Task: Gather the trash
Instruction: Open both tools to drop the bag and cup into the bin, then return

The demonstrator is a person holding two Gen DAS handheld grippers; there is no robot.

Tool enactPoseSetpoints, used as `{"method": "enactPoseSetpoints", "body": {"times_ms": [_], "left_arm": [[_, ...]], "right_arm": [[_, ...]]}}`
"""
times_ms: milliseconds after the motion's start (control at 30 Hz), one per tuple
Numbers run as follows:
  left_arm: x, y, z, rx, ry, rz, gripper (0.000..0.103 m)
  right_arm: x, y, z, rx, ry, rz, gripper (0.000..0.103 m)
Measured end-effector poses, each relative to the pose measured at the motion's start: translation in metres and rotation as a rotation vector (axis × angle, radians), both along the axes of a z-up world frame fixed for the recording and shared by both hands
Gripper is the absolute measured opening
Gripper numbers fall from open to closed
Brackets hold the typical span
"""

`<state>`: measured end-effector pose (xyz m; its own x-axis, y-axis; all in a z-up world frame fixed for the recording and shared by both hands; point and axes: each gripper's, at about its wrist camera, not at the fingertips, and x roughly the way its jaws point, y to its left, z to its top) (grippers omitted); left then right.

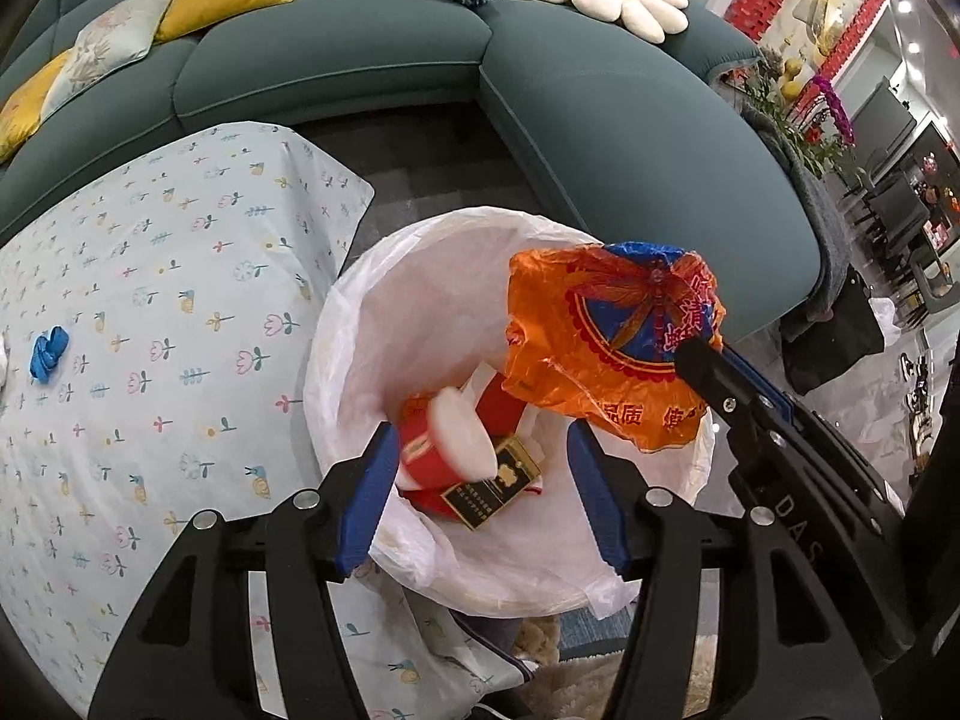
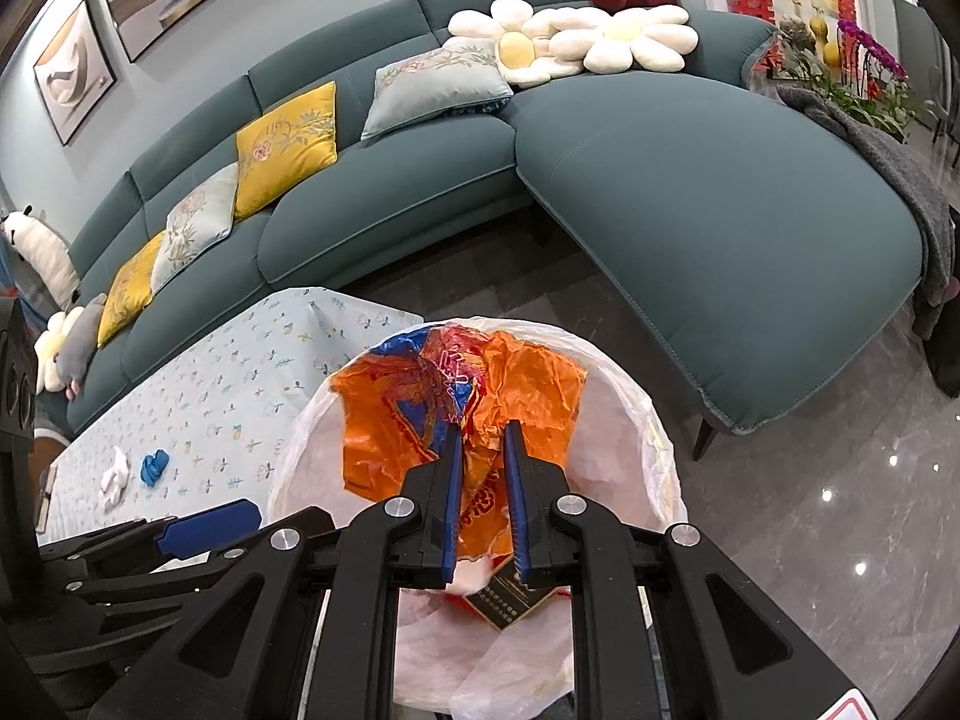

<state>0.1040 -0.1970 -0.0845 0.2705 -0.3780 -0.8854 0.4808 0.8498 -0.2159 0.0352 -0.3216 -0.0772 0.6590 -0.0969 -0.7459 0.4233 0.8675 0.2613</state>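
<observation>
A white-lined trash bin (image 1: 360, 324) stands beside the table; it also shows in the right wrist view (image 2: 636, 420). Inside lie a red paper cup (image 1: 420, 450), a white lid (image 1: 462, 432) and a black-and-gold box (image 1: 492, 486). My right gripper (image 2: 483, 432) is shut on a crumpled orange and blue plastic bag (image 2: 390, 420) and holds it over the bin; the bag shows in the left wrist view (image 1: 588, 330), with the right gripper (image 1: 690, 354) coming in from the right. My left gripper (image 1: 480, 438) is open and empty above the bin's near rim.
The table (image 1: 150, 300) with a floral cloth holds a blue scrap (image 1: 48, 354), seen also in the right wrist view (image 2: 153, 465) next to a white crumpled scrap (image 2: 114, 474). A teal sofa (image 2: 690, 192) with cushions curves behind. Glossy grey floor (image 2: 810, 510) lies to the right.
</observation>
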Motion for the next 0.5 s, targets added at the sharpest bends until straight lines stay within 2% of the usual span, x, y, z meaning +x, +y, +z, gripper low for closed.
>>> {"method": "enactPoseSetpoints", "body": {"times_ms": [133, 233, 300, 367, 500], "left_arm": [[0.000, 0.003, 0.002, -0.001, -0.004, 0.007, 0.055], [0.001, 0.007, 0.003, -0.004, -0.006, 0.016, 0.059], [0.001, 0.009, 0.005, -0.005, -0.007, 0.019, 0.059], [0.001, 0.012, 0.006, -0.006, -0.009, 0.025, 0.059], [0.002, 0.020, 0.009, -0.010, -0.011, 0.037, 0.062]], "right_arm": [[0.000, 0.001, 0.001, -0.005, -0.007, -0.008, 0.018], [0.000, 0.002, 0.002, -0.004, -0.005, -0.018, 0.021], [0.000, 0.003, 0.004, -0.012, -0.005, -0.022, 0.025], [-0.001, 0.005, 0.007, -0.024, -0.011, -0.028, 0.035], [0.001, 0.010, 0.012, -0.026, -0.016, -0.030, 0.036]]}}
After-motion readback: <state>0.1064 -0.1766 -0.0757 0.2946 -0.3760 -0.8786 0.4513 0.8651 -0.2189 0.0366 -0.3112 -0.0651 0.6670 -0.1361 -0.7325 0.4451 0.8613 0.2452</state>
